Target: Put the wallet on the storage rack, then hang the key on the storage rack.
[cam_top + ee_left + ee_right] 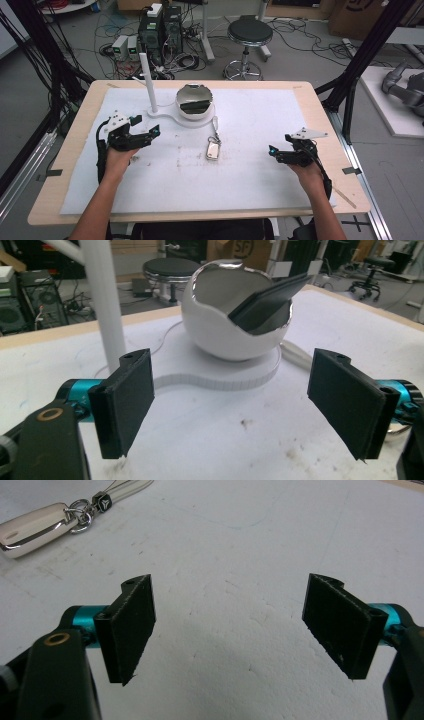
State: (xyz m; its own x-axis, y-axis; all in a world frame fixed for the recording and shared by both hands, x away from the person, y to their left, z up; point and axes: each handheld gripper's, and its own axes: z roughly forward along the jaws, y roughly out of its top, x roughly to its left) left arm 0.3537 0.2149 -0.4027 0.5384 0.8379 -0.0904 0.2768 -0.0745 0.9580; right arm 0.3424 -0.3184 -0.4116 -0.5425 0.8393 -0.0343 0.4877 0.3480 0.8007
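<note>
A cream key fob (pixel 213 150) with a ring and a pale strap lies at the middle of the white mat (pixel 250 180); it also lies at the top left of the right gripper view (pixel 30 527). A white egg-shaped bowl (pixel 195 102) with a dark flat object (pixel 265 302) leaning inside stands on a white base (pixel 220 376) beside a white pole (pixel 148 82). My left gripper (pixel 146 126) is open at the mat's left, facing the bowl (pixel 235 340) with nothing between its jaws (pixel 235 395). My right gripper (pixel 279 144) is open at the right, empty (pixel 230 625), over bare mat.
The mat covers most of a wooden table (pixel 320 107). Behind the table on the floor are a black stool (pixel 249 35), computer boxes (pixel 160 32) and tangled cables. Black frame posts (pixel 360 55) stand at both sides.
</note>
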